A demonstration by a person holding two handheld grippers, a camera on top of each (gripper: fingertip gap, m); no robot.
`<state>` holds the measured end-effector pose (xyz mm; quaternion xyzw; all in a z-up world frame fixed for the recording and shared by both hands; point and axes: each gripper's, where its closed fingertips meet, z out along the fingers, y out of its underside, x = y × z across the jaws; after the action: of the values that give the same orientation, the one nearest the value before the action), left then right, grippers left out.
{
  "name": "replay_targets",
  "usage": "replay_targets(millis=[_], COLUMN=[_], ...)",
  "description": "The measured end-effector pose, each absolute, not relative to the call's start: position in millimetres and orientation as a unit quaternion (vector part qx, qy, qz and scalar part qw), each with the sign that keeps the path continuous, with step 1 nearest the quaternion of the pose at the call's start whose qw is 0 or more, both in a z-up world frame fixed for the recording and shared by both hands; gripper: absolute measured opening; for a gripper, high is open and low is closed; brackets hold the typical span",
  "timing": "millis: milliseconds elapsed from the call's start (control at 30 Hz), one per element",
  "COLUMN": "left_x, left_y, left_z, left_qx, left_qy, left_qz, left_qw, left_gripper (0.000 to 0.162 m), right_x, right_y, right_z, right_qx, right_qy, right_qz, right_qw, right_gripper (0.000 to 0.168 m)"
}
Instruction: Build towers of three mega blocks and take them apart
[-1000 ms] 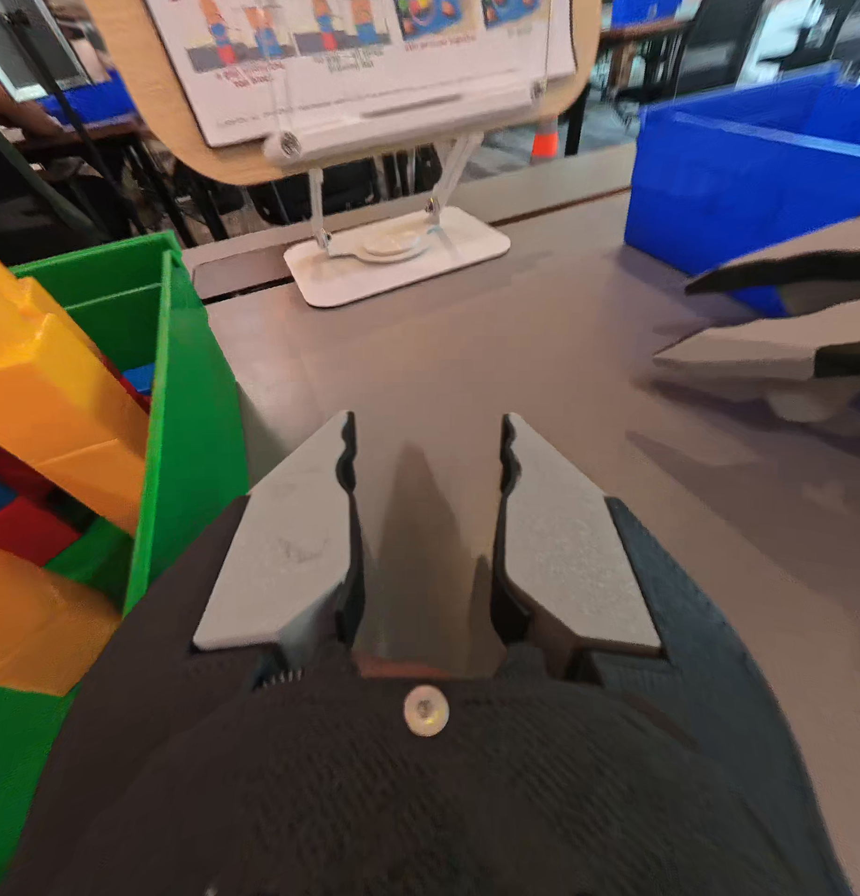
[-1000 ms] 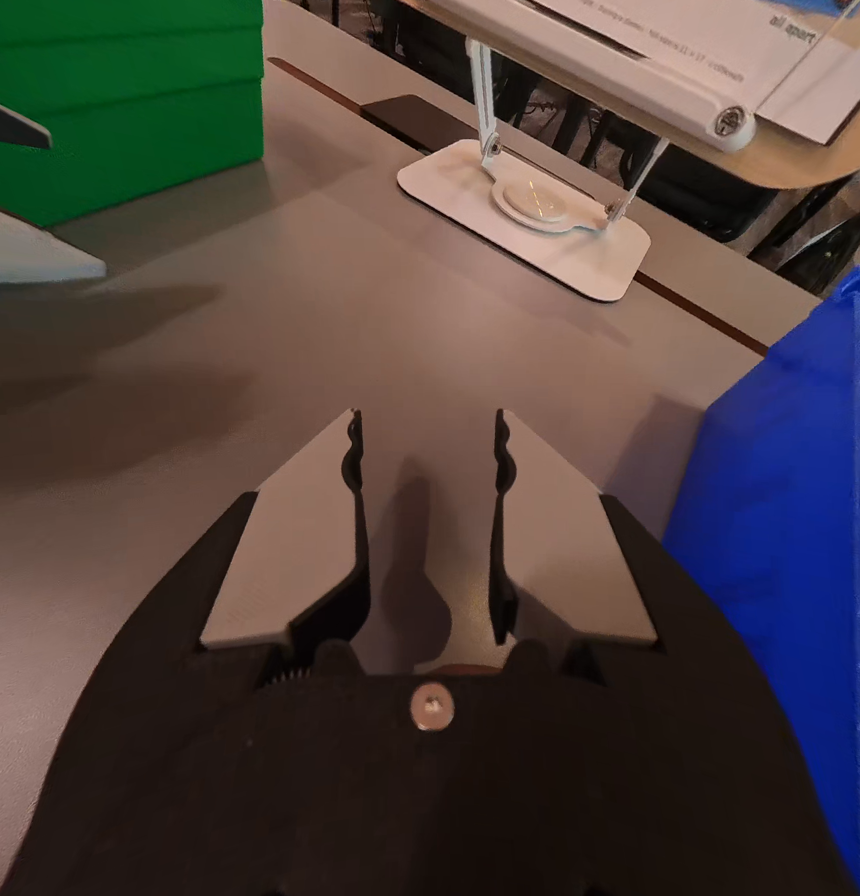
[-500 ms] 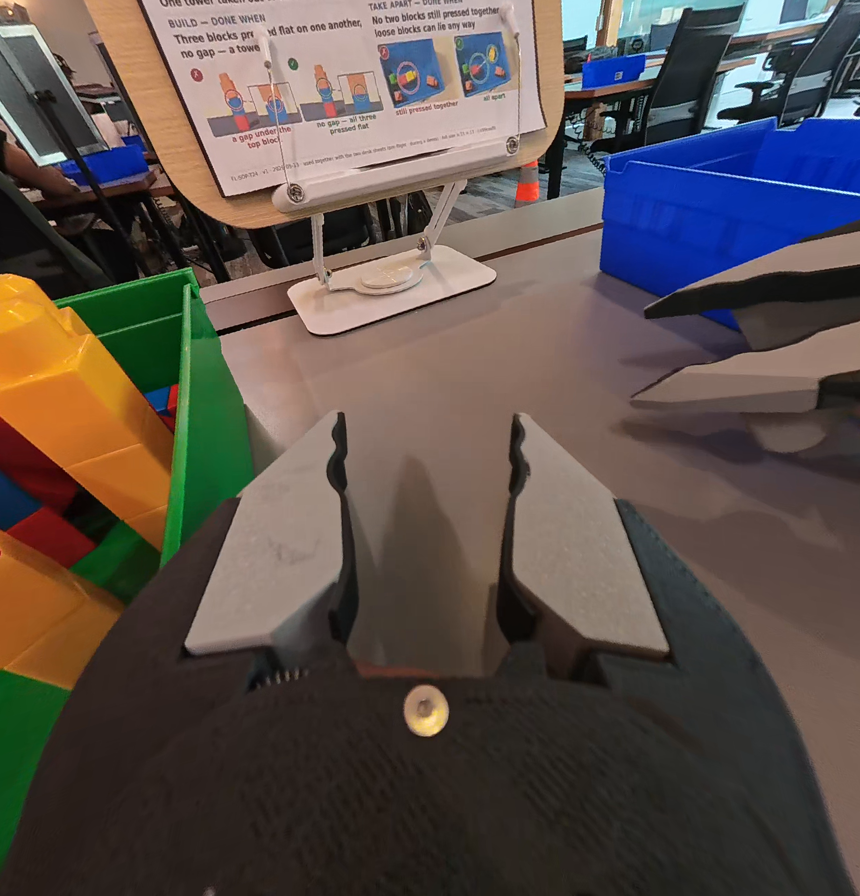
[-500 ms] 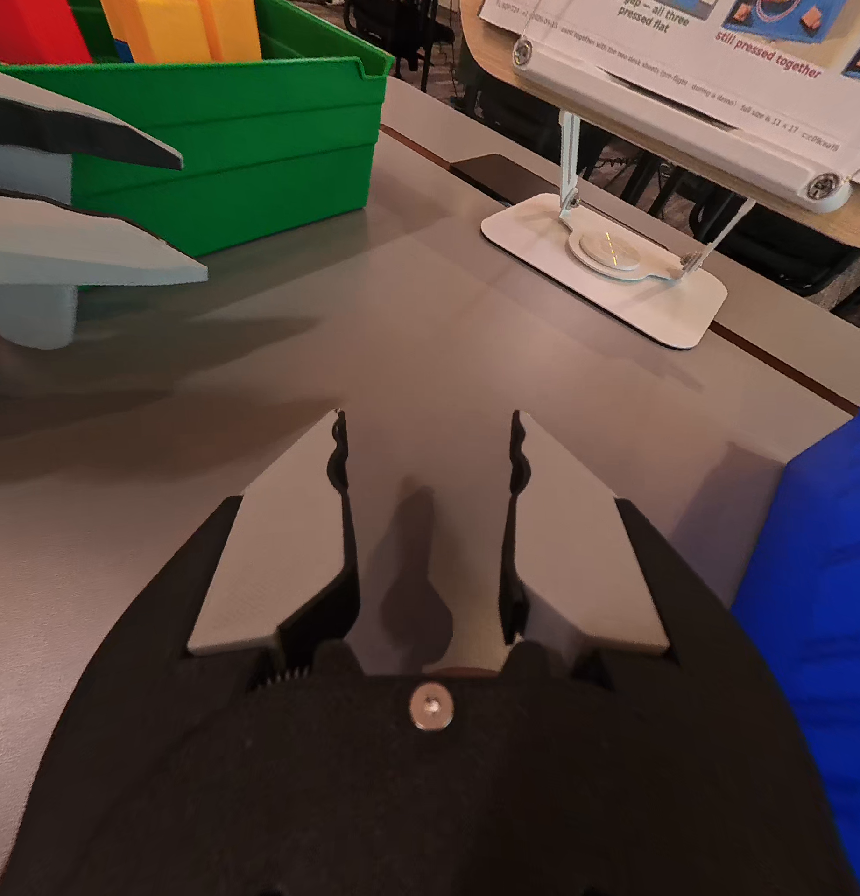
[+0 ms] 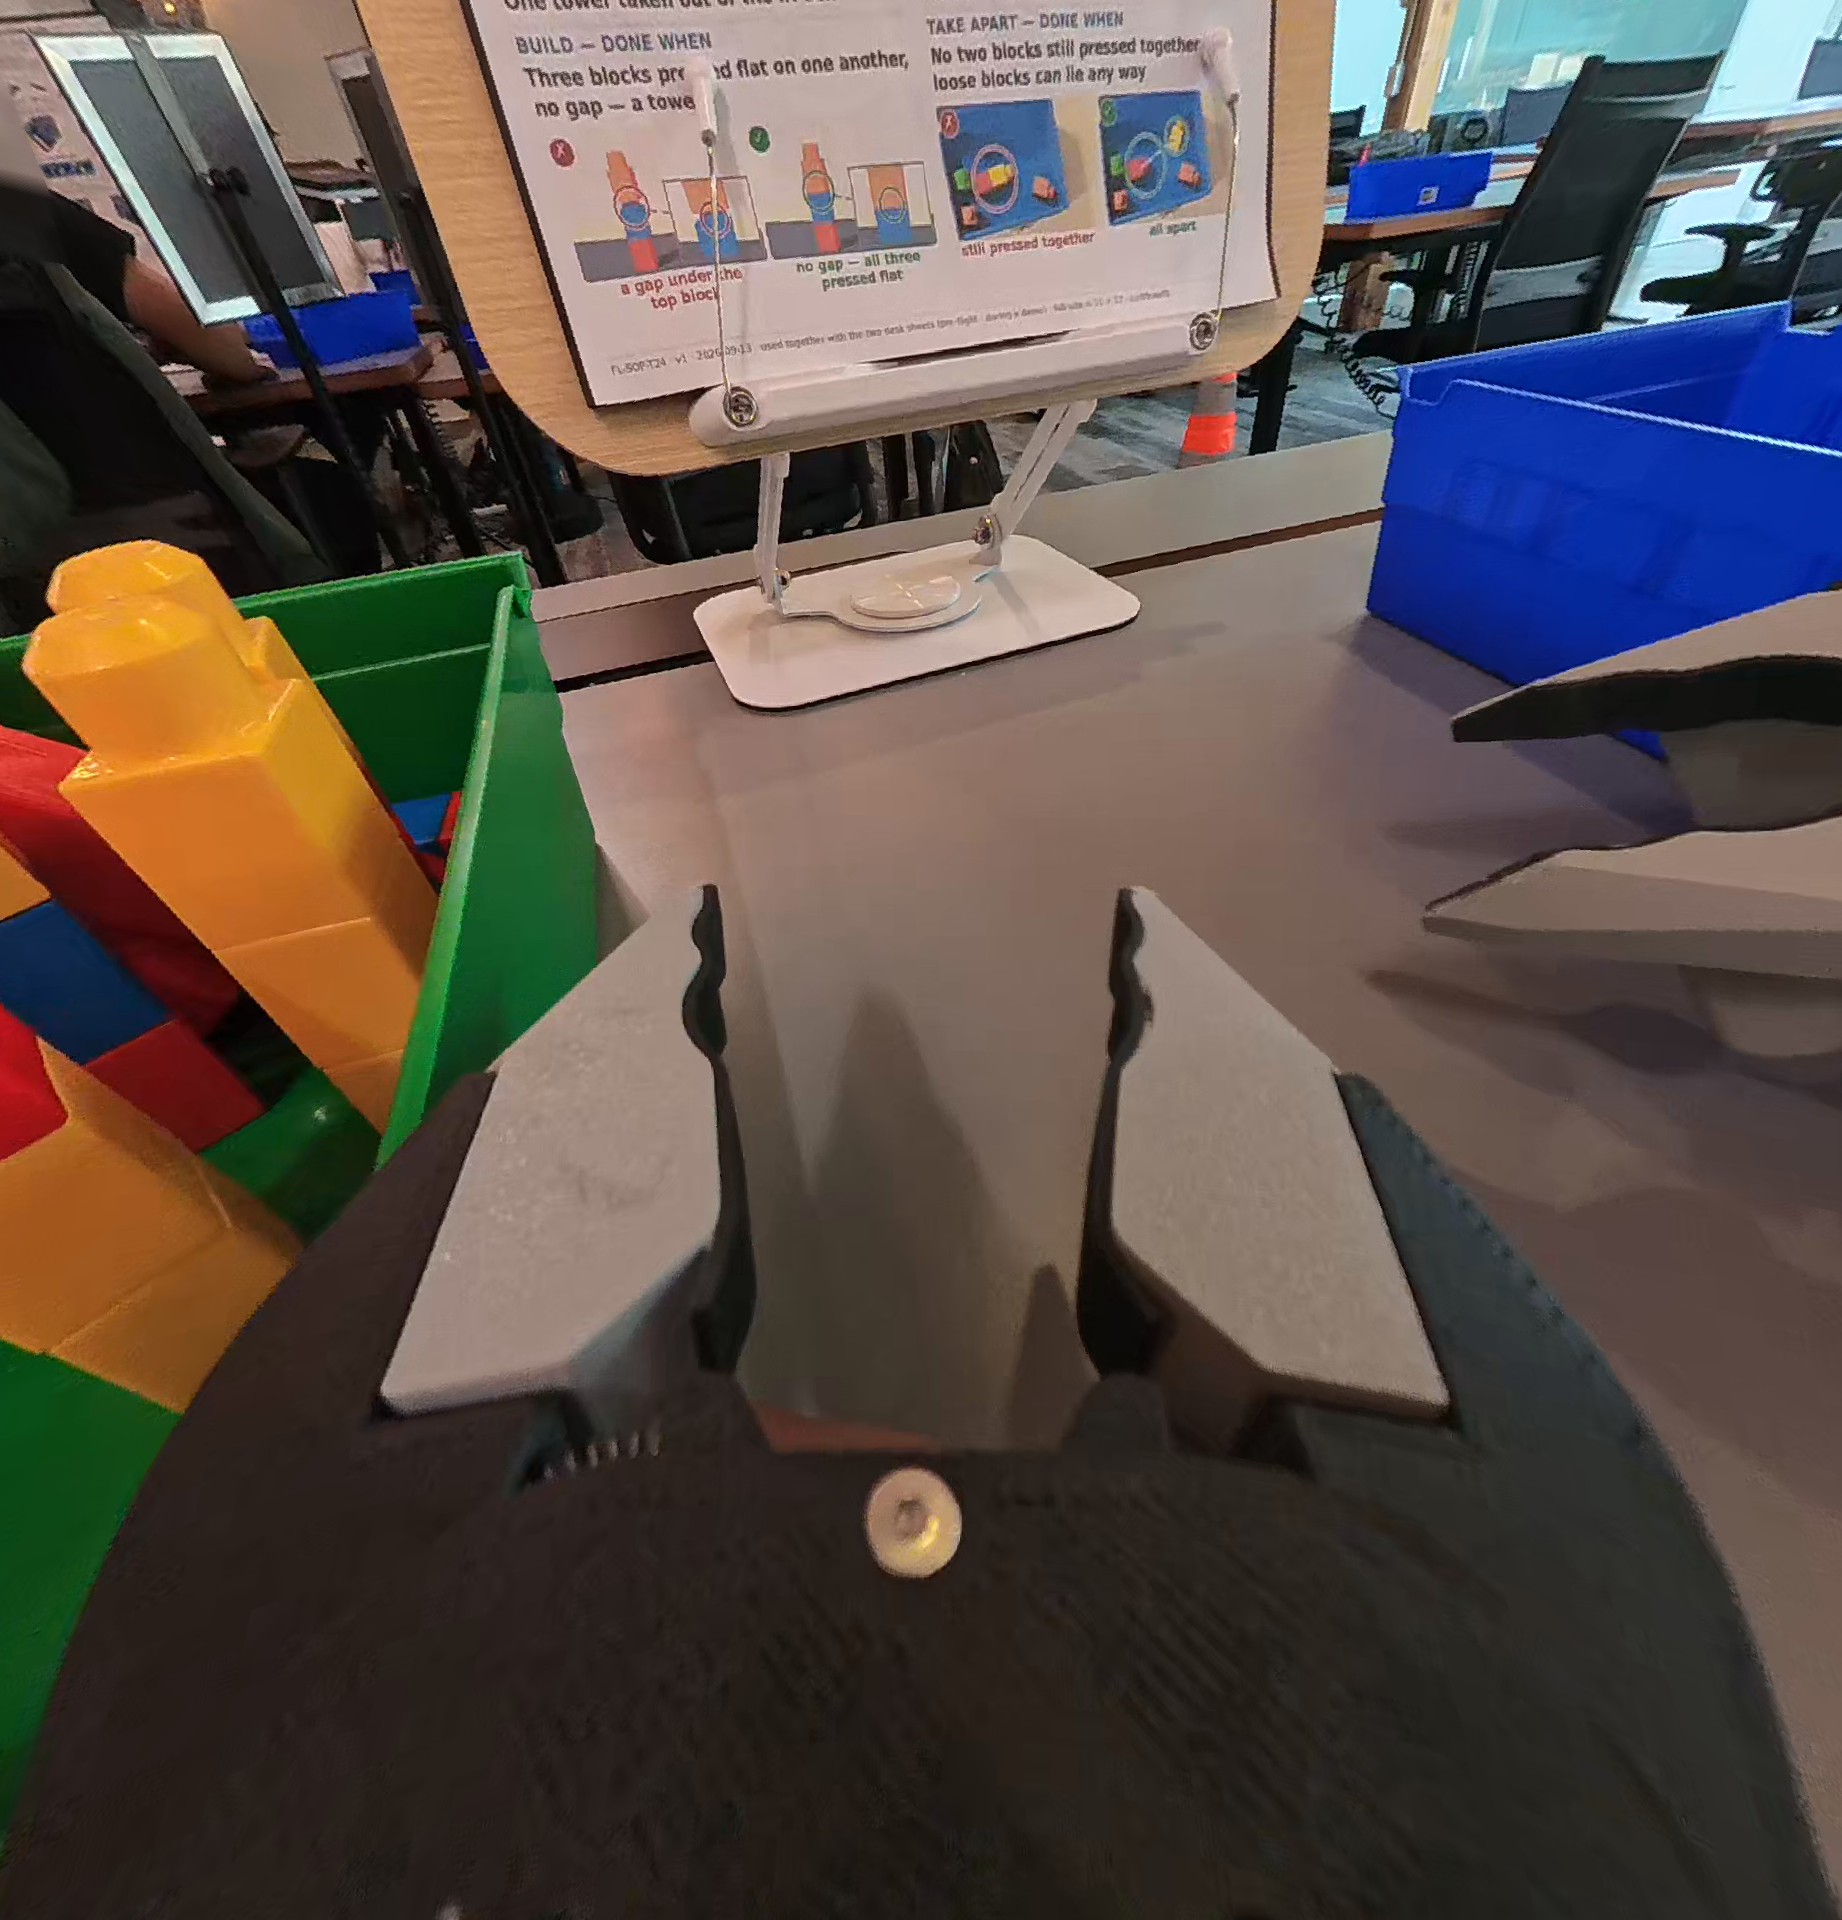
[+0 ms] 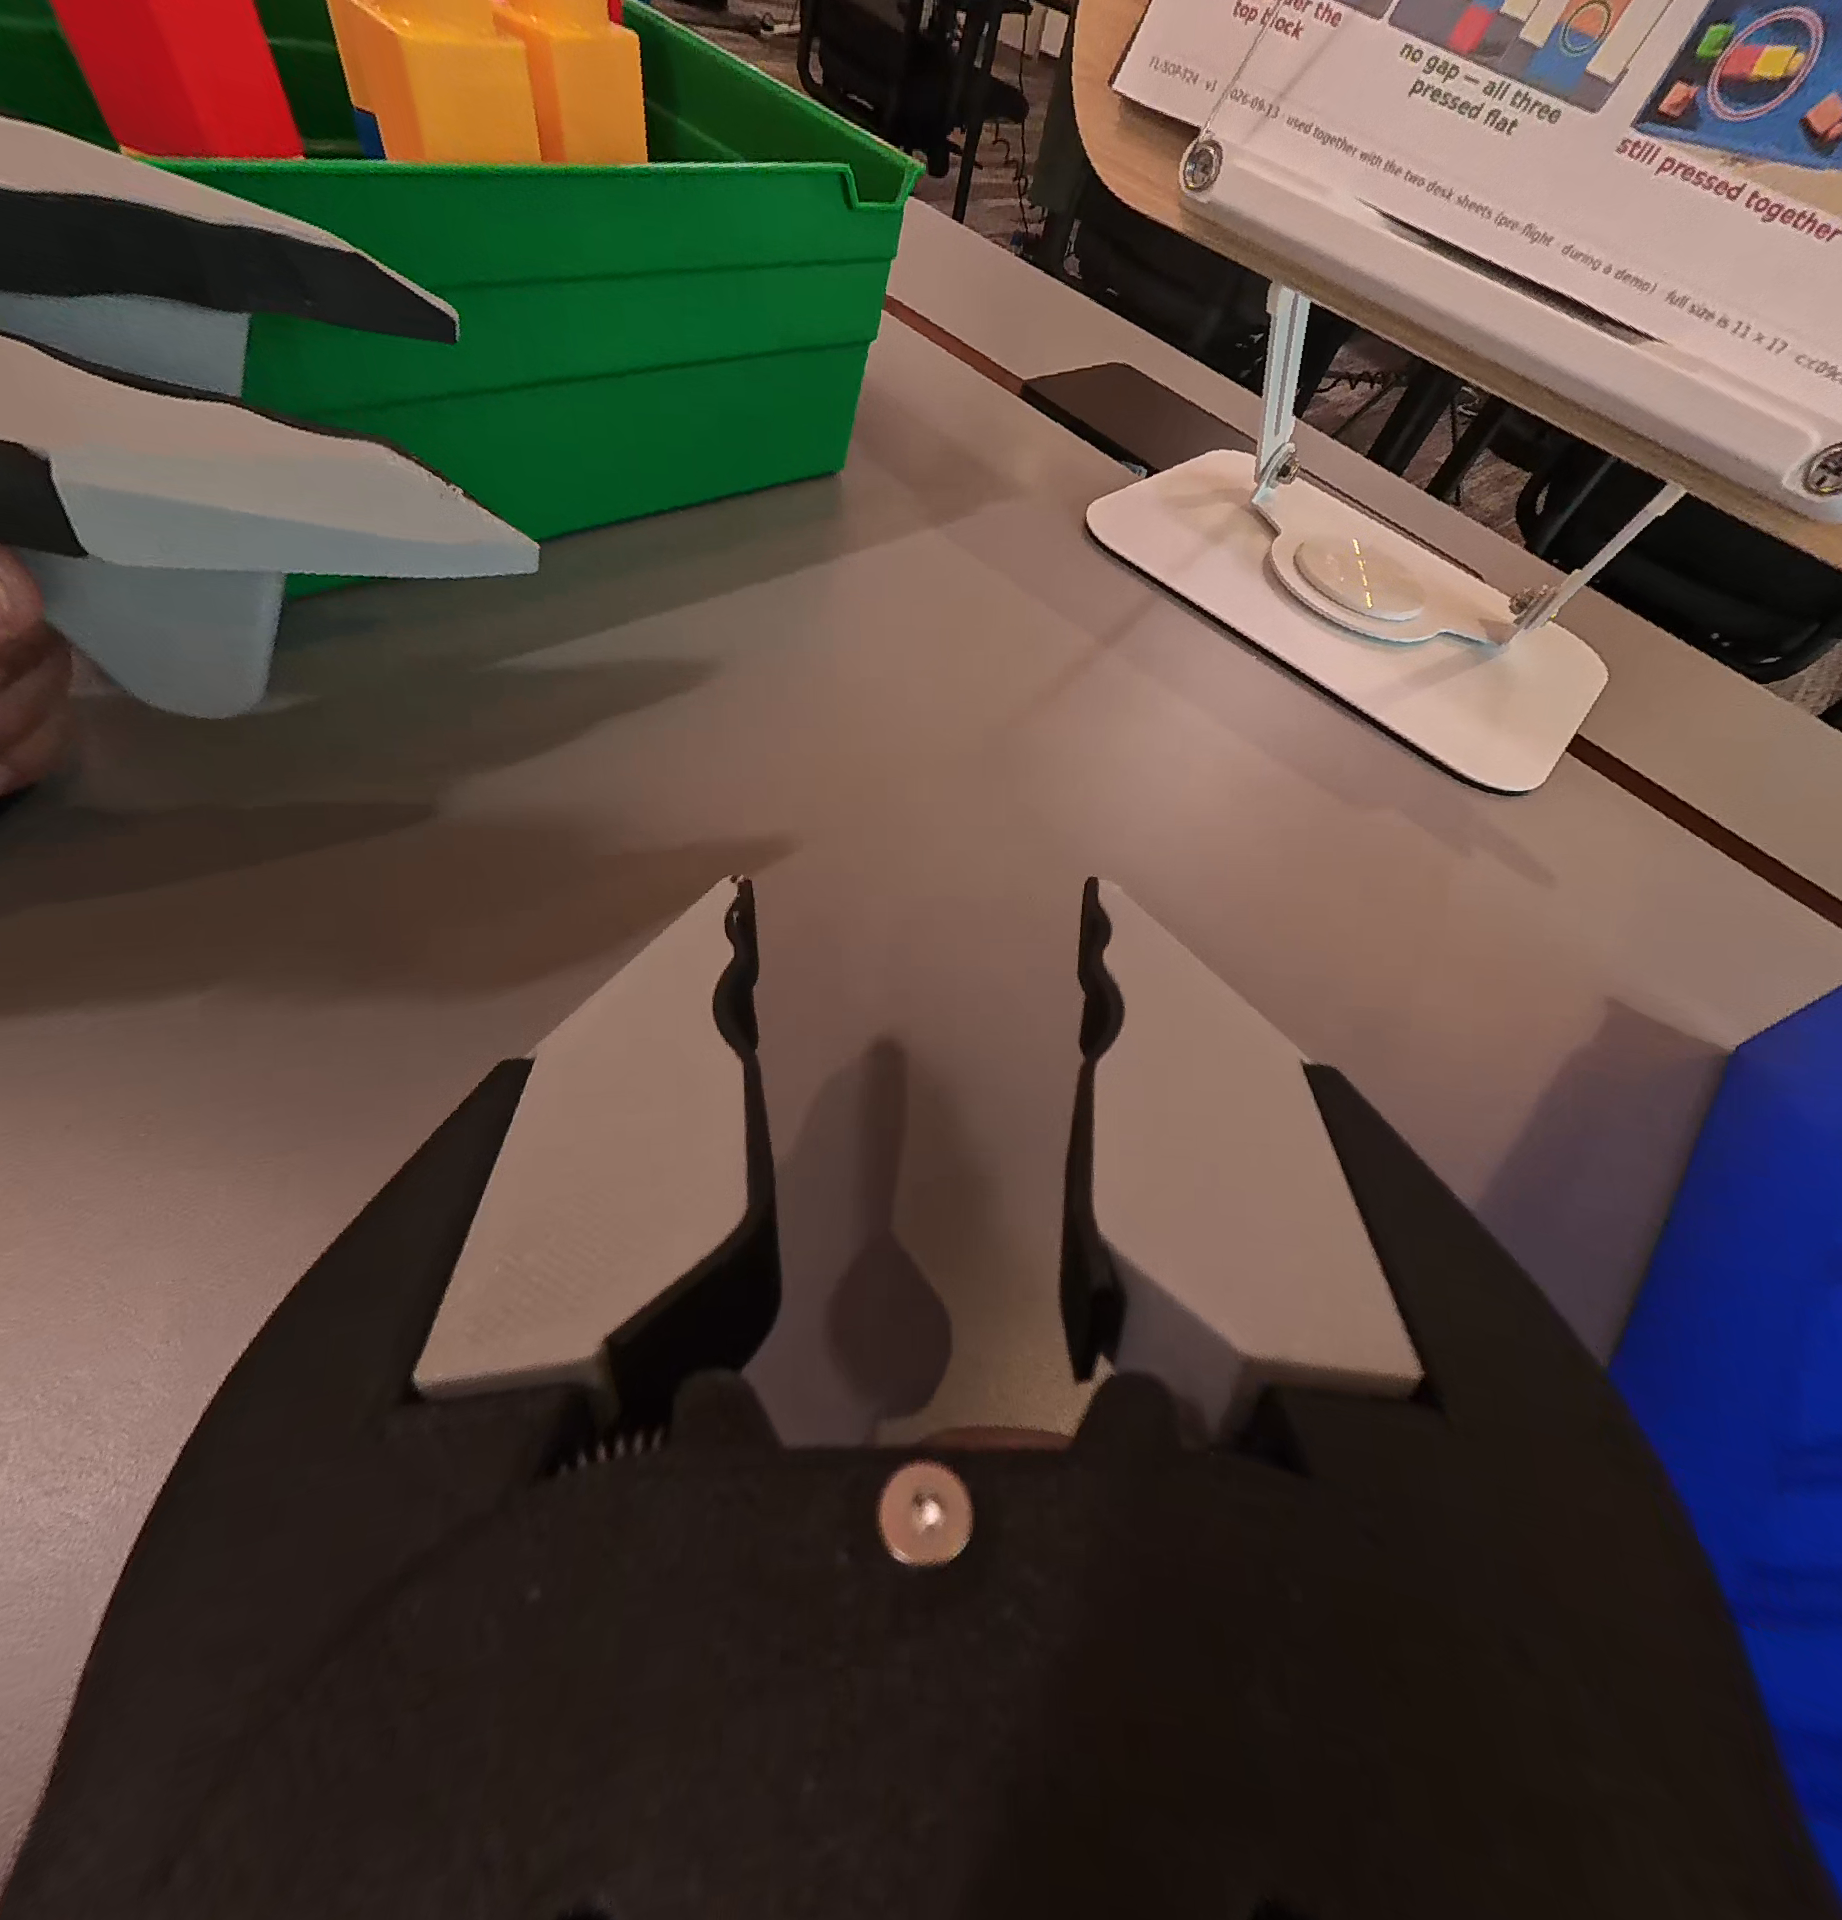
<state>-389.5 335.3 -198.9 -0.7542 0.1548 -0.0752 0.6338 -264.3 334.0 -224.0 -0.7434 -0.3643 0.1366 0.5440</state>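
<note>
Left wrist view: both my grippers hang empty over the grey table (image 5: 896, 790), the mega blocks waiting in the green bin (image 5: 501, 831).

My left gripper (image 5: 917, 914) has its jaws spread wide with nothing between them, just beside the bin wall; yellow (image 5: 242, 821), red and blue blocks stand piled inside. My right gripper (image 6: 912, 904) is likewise wide and empty, next to the blue bin (image 6: 1769, 1299). A white stand (image 5: 917, 623) holding an instruction sheet sits at the far edge.
</note>
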Motion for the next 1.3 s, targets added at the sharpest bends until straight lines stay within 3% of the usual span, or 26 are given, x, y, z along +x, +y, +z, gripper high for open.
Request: replay_targets(millis=[633, 1300], left_x=[-383, -383], left_y=[337, 335], left_z=[-205, -205], left_qx=[-0.758, -0.759], left_qy=[0.185, 0.187], left_qz=[-0.011, -0.009], left_qw=[0.625, 0.624], left_gripper=[0.064, 0.063], right_x=[-274, -280], right_y=[324, 318], right_z=[-194, -191], right_qx=[-0.692, -0.687], right_qy=[-0.378, -0.378], right_qz=[0.045, 0.072], right_qw=[0.613, 0.617], right_gripper=[0.058, 0.058])
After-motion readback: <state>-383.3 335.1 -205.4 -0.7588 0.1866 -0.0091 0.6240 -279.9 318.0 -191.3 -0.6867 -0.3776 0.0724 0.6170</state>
